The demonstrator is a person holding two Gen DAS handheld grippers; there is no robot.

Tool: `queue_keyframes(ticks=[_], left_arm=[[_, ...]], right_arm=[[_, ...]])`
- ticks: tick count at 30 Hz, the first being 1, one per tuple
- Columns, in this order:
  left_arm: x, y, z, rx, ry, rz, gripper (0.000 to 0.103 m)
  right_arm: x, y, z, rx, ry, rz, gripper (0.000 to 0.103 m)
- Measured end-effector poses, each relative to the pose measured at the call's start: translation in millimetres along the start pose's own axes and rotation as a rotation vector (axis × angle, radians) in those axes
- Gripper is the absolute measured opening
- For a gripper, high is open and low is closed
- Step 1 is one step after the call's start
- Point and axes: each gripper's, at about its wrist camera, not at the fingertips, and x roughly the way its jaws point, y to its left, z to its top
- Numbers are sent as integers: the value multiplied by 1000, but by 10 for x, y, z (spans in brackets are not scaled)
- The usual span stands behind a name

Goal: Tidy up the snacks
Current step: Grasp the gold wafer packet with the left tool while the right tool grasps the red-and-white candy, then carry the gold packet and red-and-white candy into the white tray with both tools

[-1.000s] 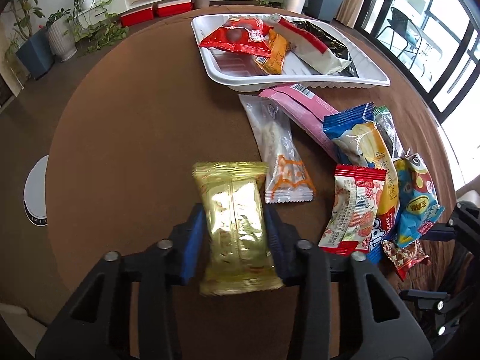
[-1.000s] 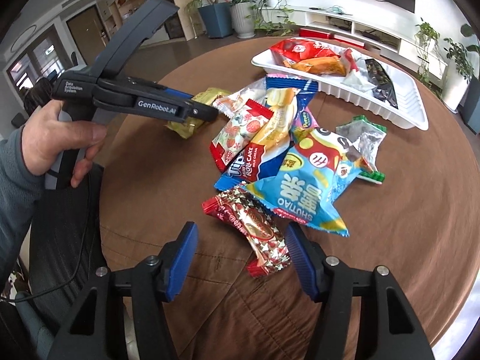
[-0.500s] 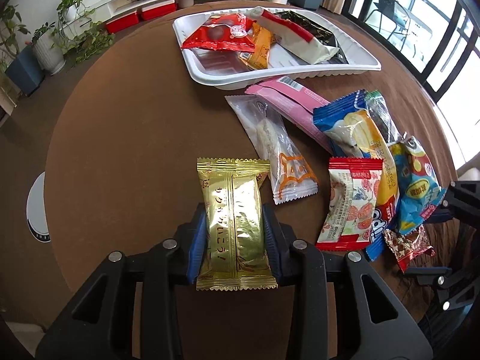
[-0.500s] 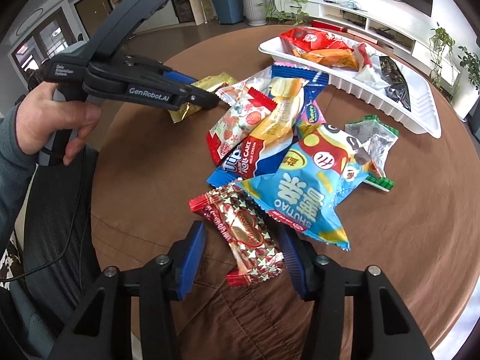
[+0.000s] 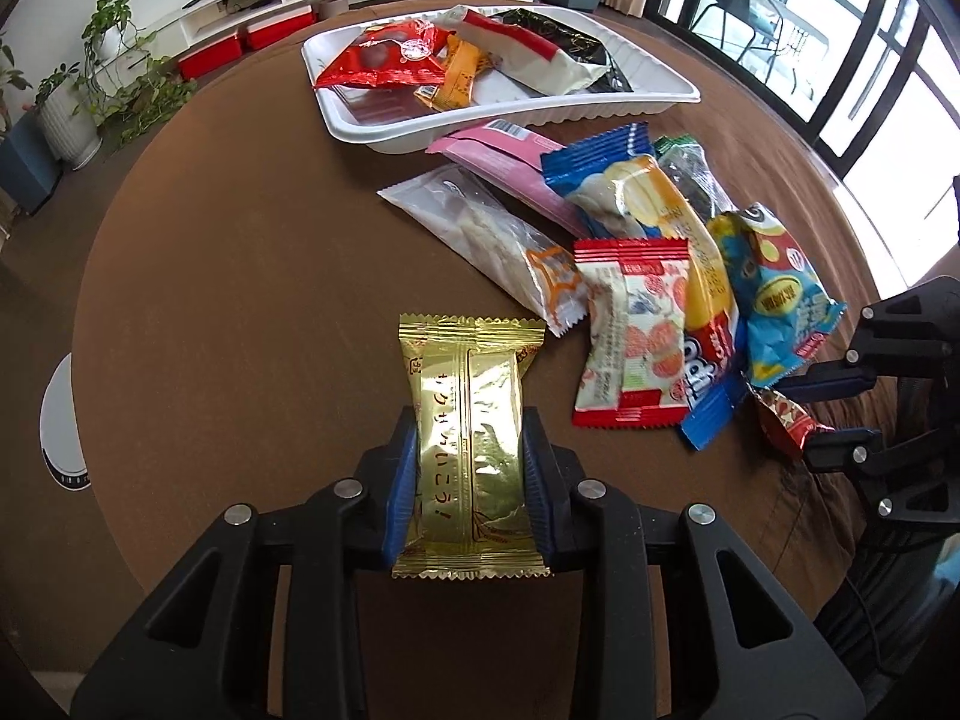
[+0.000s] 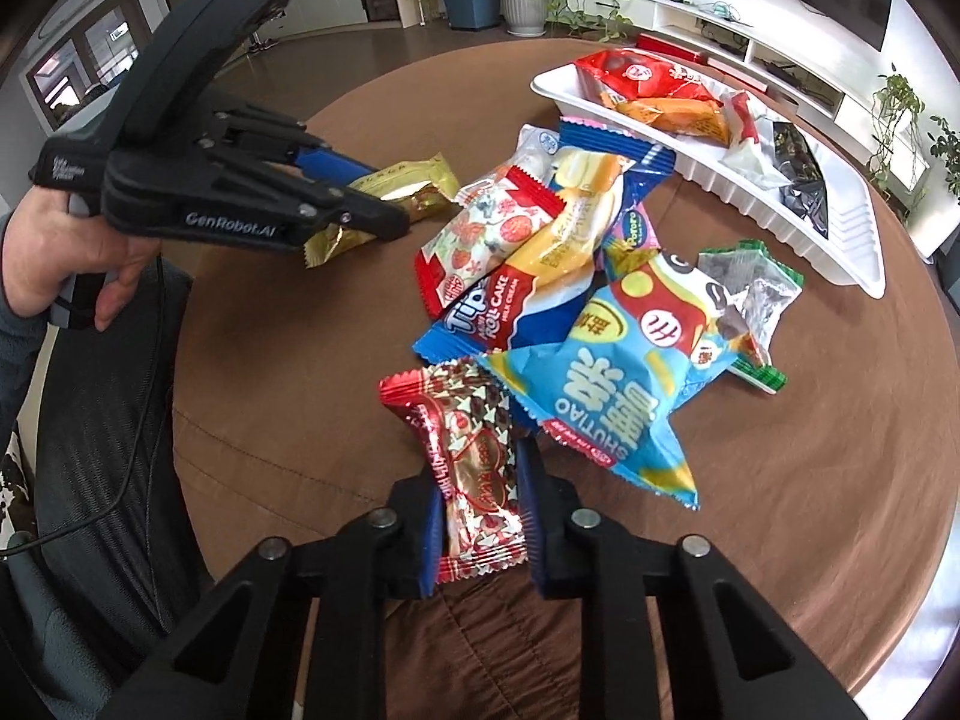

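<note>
The left gripper grips the gold packet, its jaws closing on the wrapper; the right gripper is clenched on the red starred candy near the table's near edge. Both pickups look done, though whether either packet is clear of the cloth is hard to tell. Next comes the carry to the white tray at the far edge. Bare cloth on the gold packet's side offers room; the loose pile crowds the right gripper's path.

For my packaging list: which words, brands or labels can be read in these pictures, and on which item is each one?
"GenRobot.AI": side of the left gripper.
"SHUTIAO": light blue snack bag.
"ROLL CAKE MILK CREAM": blue and red roll cake packet.
"Pororo": small packet.
Gold packet: Japanese print, not surely readable.
Other print: too small or blurred.
</note>
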Motion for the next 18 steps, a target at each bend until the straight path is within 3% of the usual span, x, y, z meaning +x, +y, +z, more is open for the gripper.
queue_keyframes(ticks=[4,18], left_arm=[[-47,-37,-106,-19,-12,-36,29],[-318,-140,-311,-110,-82,-198,29]], right_arm=[[-36,2,-47,36,-13,11,22],[-305,-136,-146,197,-109,204,22]])
